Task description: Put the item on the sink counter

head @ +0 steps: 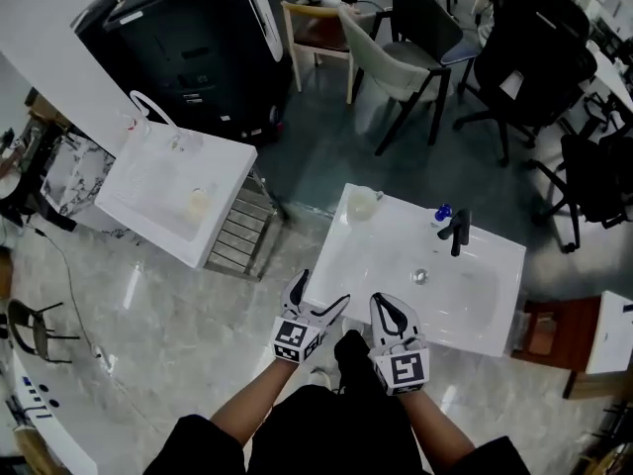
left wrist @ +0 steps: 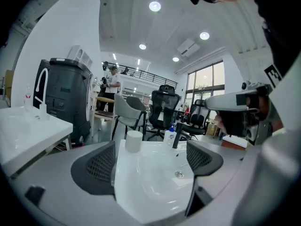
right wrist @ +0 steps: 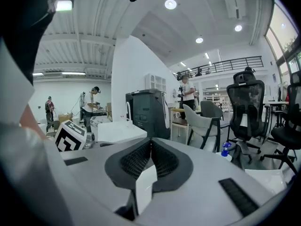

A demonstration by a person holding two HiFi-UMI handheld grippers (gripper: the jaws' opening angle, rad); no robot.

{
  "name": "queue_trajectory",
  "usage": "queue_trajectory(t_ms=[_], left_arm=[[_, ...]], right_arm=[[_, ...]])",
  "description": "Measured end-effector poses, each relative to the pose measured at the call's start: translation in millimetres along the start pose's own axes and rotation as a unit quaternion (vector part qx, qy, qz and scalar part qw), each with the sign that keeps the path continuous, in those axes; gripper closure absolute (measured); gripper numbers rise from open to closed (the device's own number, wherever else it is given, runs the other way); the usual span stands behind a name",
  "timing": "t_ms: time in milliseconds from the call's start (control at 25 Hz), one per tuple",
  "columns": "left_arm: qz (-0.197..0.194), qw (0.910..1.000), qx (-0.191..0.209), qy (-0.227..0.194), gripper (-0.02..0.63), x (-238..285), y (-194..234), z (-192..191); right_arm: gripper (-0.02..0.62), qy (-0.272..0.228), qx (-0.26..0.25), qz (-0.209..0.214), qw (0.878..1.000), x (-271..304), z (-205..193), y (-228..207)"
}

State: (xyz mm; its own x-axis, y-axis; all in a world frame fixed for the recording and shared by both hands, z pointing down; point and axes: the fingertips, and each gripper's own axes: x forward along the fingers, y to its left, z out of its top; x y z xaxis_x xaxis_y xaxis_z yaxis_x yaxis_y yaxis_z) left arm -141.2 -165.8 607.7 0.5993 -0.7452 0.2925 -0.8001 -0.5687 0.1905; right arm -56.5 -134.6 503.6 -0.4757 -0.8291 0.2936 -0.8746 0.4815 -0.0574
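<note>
A white sink counter [head: 495, 310] lies just ahead of me. On its back rim stand a white cup [head: 362, 203], a small blue-capped bottle [head: 441, 216] and a black faucet [head: 458, 232]. My left gripper [head: 324, 290] hovers open at the counter's near left edge, and nothing is between its jaws. Between those jaws the left gripper view [left wrist: 150, 149] takes in the basin, the cup [left wrist: 133, 141], the bottle [left wrist: 171, 136] and the drain [left wrist: 178, 174]. My right gripper [head: 389, 303] is over the near edge. Its jaws meet [right wrist: 150, 142] and I see nothing held.
A second white sink [head: 173, 191] with a curved white faucet [head: 148, 107] stands to the left, beside a large black machine [head: 188, 38]. Chairs [head: 410, 38] and black office chairs [head: 529, 62] fill the floor behind the counter. A wooden stand [head: 544, 330] sits at right.
</note>
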Motion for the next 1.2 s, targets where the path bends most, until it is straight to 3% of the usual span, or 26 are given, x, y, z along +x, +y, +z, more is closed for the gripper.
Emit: queue_trajectory(t_ms=[200, 320, 440, 520, 600, 720, 760, 920, 1040, 1200], left_arm=[[0.0, 0.9986, 0.016, -0.05, 0.137, -93.2, -20.2, 38.1], [0.015, 0.9964, -0.011, -0.082, 0.137, -148.2, -38.2, 52.5], [0.006, 0.9953, -0.048, -0.083, 0.138, -194.4, -59.6, 47.9], [-0.001, 0.9955, -0.044, -0.084, 0.146, -216.6, -77.6, 42.7], [-0.005, 0.9954, -0.013, -0.094, 0.195, -232.5, -96.9, 44.8], [-0.026, 0.9931, -0.01, -0.114, 0.405, -247.8, -124.4, 52.7], [-0.03, 0.9925, -0.018, -0.117, 0.445, -251.5, -132.8, 54.5], [-0.035, 0.9918, -0.043, -0.116, 0.519, -263.2, -167.6, 57.9], [-0.068, 0.9899, -0.054, -0.112, 0.552, -259.7, -209.7, 59.6], [-0.083, 0.992, -0.02, -0.093, 0.581, -236.7, -282.5, 53.8]], right_arm=[[0.563, 0.007, -0.009, 0.01, 1.0, -41.7, -10.1, 68.7], [0.563, 0.012, -0.02, 0.017, 1.0, -63.7, -8.7, 98.8], [0.563, 0.012, -0.035, 0.007, 0.999, -86.7, -7.1, 122.9], [0.563, 0.013, -0.033, -0.011, 0.999, -106.5, -5.1, 131.9], [0.563, 0.013, -0.028, -0.023, 0.999, -127.5, -1.3, 139.0], [0.563, 0.013, -0.033, -0.025, 0.999, -160.5, -0.3, 146.5], [0.563, 0.014, -0.036, -0.023, 0.999, -172.5, -2.0, 147.5], [0.563, 0.02, -0.034, -0.011, 0.999, -219.8, -16.4, 145.1], [0.563, 0.007, -0.009, -0.028, 1.0, -252.7, -16.1, 121.8], [0.563, 0.002, 0.005, -0.063, 0.998, -295.8, -20.3, 68.7]])
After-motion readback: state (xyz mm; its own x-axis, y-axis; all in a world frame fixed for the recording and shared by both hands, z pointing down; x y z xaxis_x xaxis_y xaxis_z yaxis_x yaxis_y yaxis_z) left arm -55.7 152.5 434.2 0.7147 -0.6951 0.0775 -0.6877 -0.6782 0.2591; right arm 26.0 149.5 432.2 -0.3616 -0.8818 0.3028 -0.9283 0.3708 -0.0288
